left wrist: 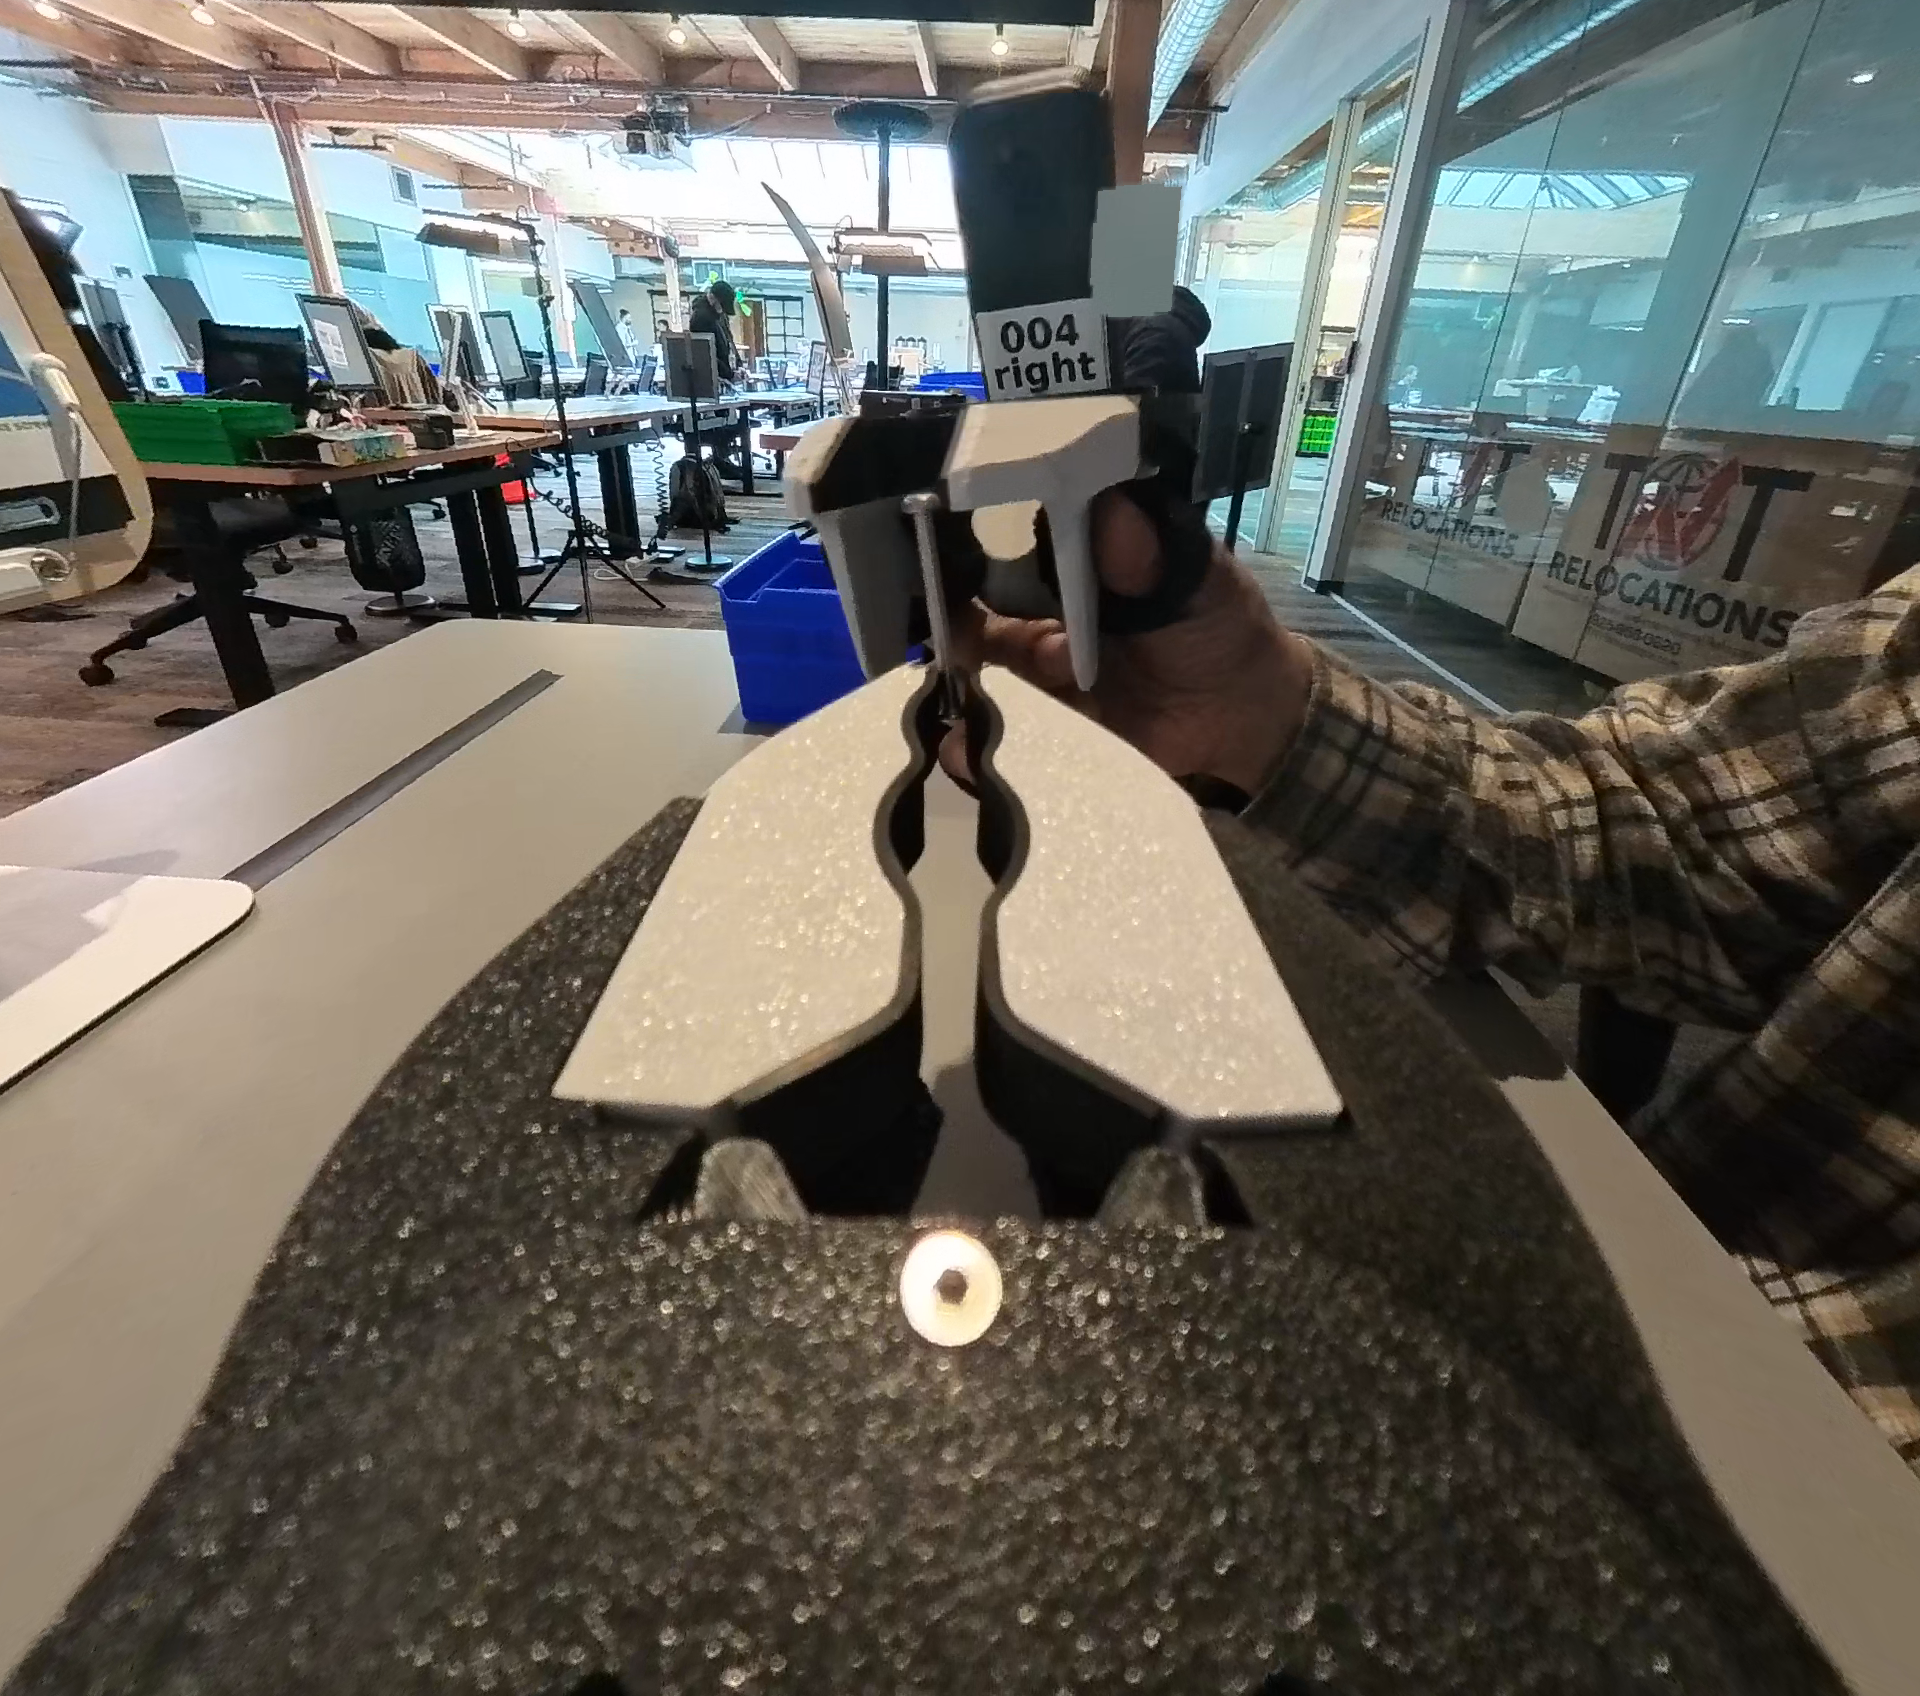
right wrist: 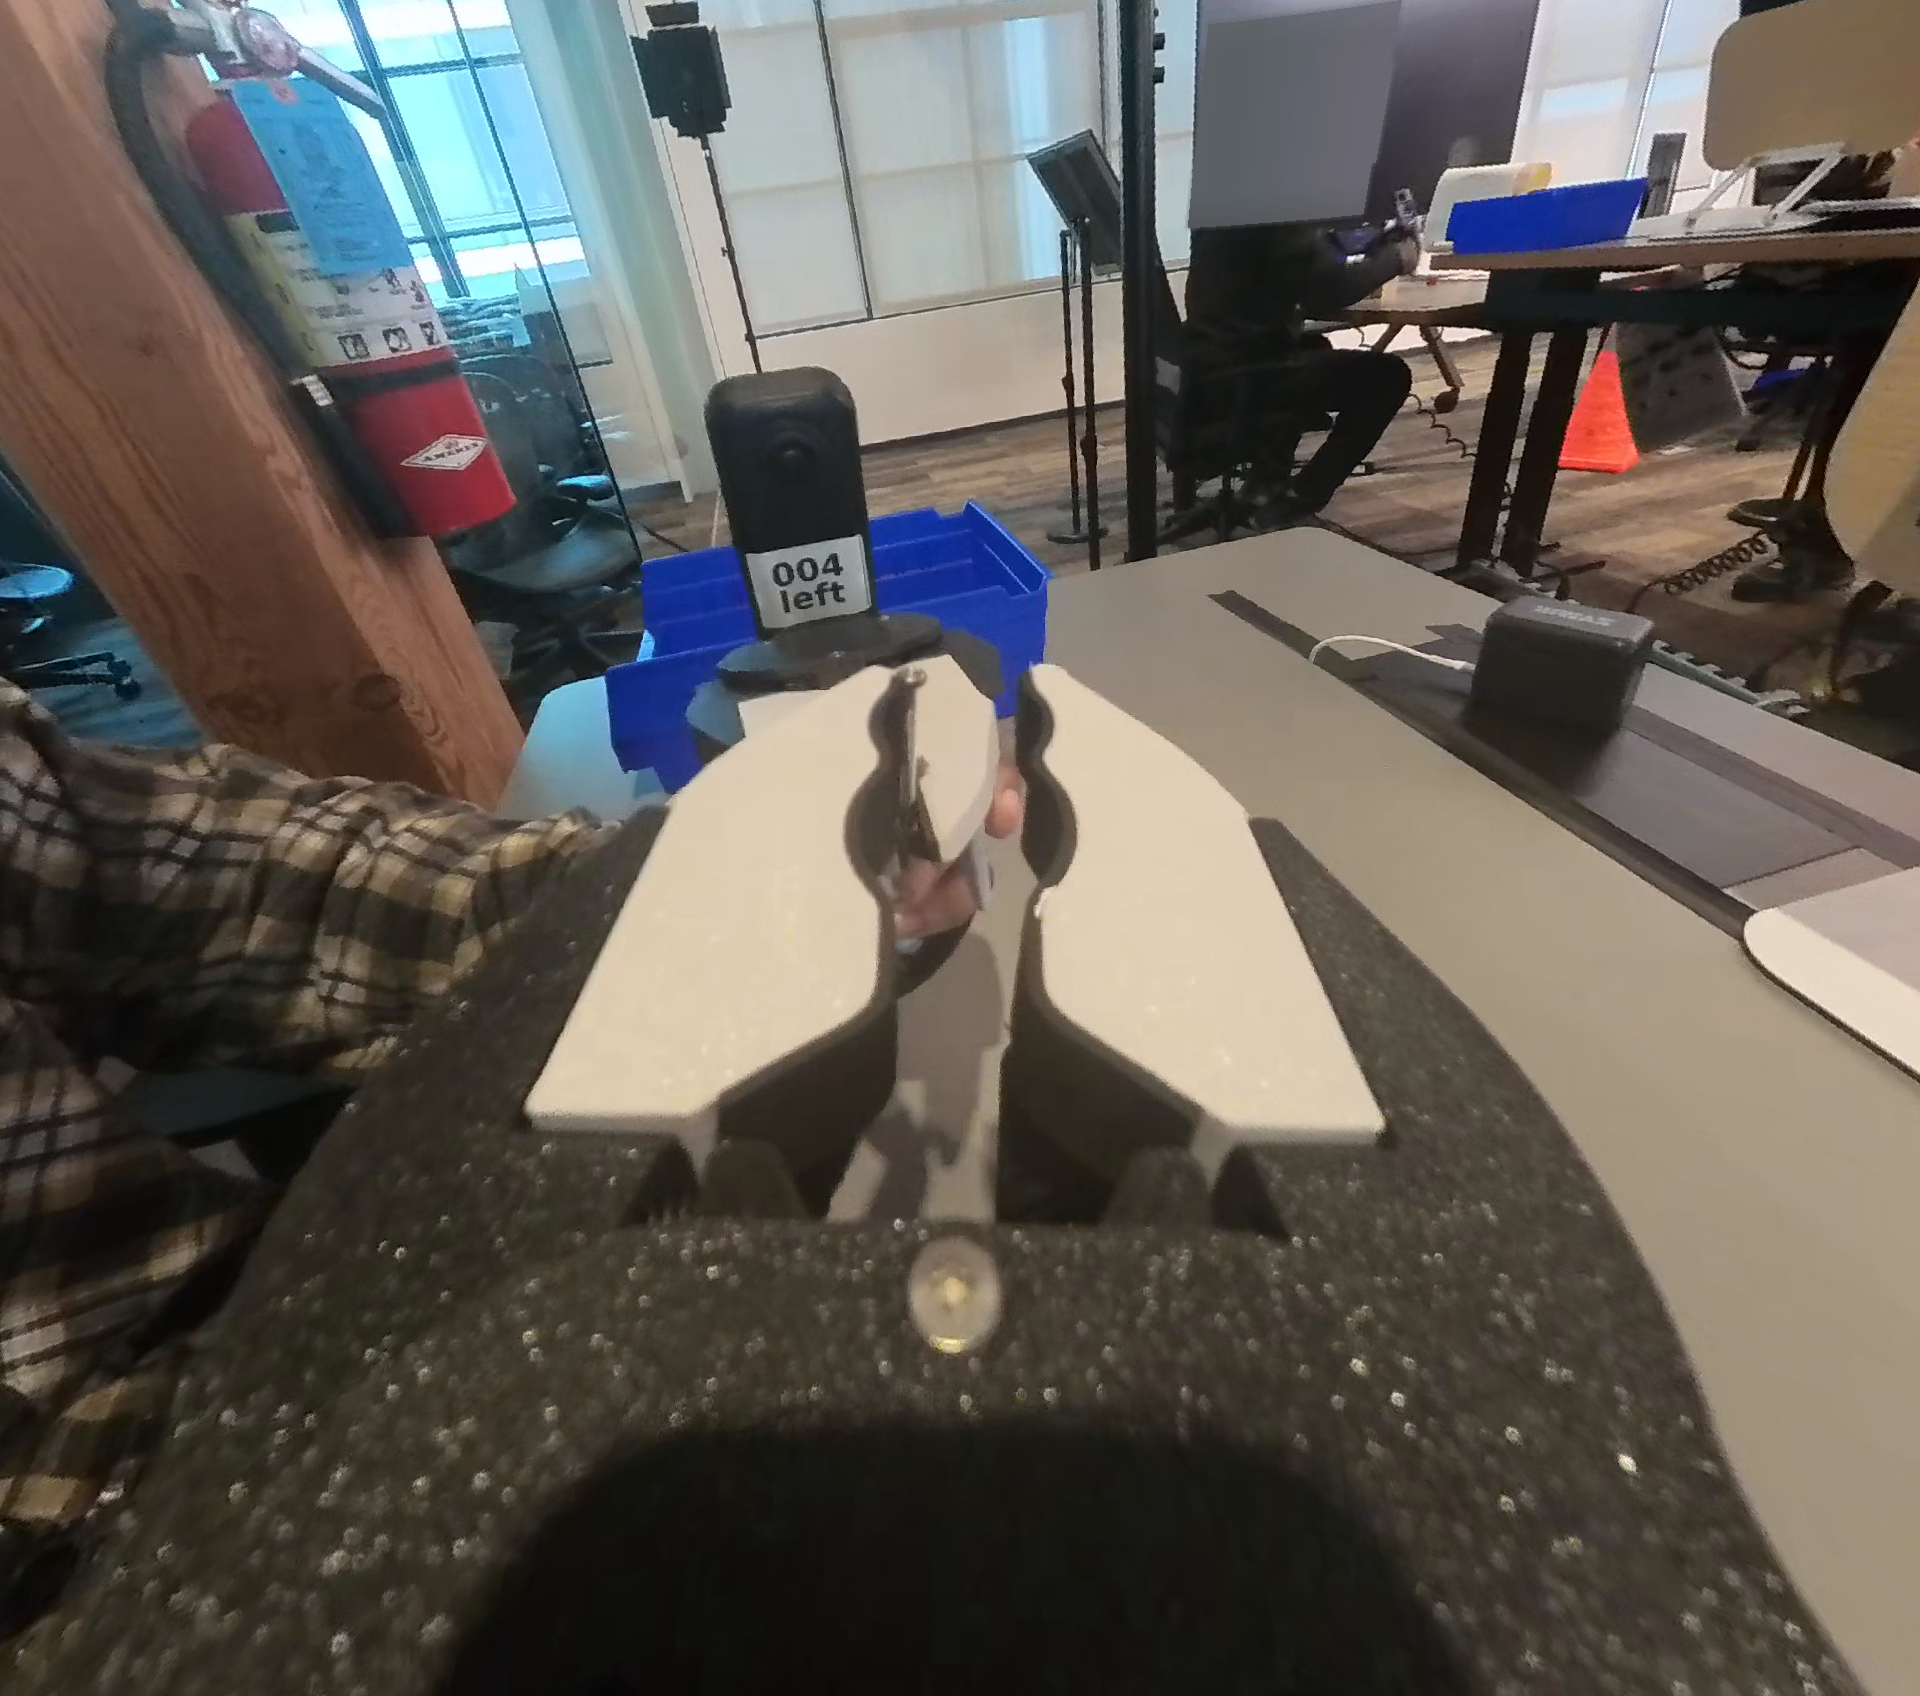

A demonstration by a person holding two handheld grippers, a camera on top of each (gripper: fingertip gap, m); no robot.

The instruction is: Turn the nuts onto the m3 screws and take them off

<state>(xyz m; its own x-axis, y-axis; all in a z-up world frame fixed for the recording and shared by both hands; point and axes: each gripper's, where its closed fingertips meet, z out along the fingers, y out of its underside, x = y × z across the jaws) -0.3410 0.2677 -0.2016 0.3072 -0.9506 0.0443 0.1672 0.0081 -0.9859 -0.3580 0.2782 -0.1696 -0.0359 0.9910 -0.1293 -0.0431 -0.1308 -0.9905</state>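
Note:
A long thin metal screw [left wrist: 928,597] stands nearly upright above the table, head on top. My left gripper [left wrist: 951,690] is shut on its lower end. My right gripper [left wrist: 982,675] faces it, held by a hand; its two white fingers [left wrist: 1075,597] stand apart on either side of the screw. In the right wrist view the right gripper [right wrist: 961,685] is open around the screw [right wrist: 910,742] and the left gripper [right wrist: 935,867]. The screw lies close to its left finger. I cannot make out a nut.
A grey table [left wrist: 312,763] with a dark strip lies below. Blue bins [right wrist: 935,576] stand at its far edge. A black box [right wrist: 1558,659] with a white cable and a white pad [right wrist: 1849,971] lie to the right. A wooden post [right wrist: 156,451] carries a fire extinguisher.

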